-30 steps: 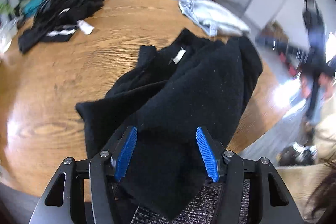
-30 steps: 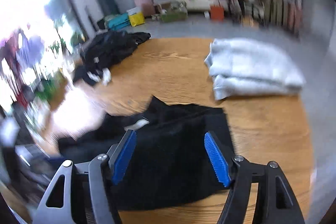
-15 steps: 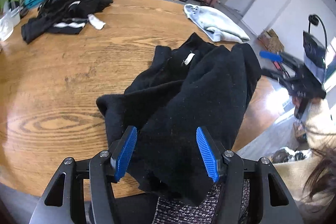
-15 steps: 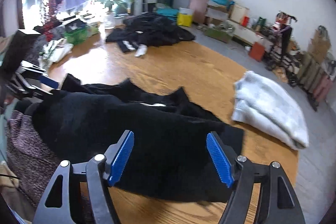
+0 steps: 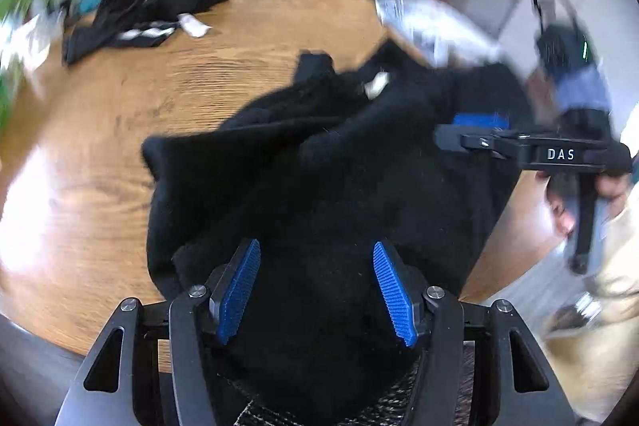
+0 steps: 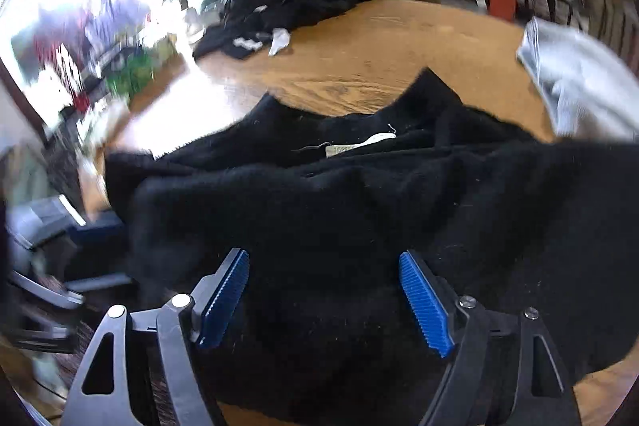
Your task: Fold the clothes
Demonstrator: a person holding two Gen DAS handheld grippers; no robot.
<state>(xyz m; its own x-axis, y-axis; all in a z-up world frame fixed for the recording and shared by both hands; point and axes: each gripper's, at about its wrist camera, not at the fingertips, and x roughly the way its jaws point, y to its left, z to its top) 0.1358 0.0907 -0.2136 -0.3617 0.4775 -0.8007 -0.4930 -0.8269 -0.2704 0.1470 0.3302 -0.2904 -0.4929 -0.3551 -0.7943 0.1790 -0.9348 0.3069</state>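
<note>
black sweater (image 5: 339, 166) bunched on wooden table (image 5: 120, 98)
left gripper (image 5: 315, 290) and right gripper (image 6: 323, 300) both wide open above it, holding nothing.

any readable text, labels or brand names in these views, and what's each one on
"DAS": white letters on the side of the right gripper, seen in the left wrist view.
White neck label on the black sweater: carries print, too small and blurred to read.
Boxes on the far shelf: too blurred to read.
</note>
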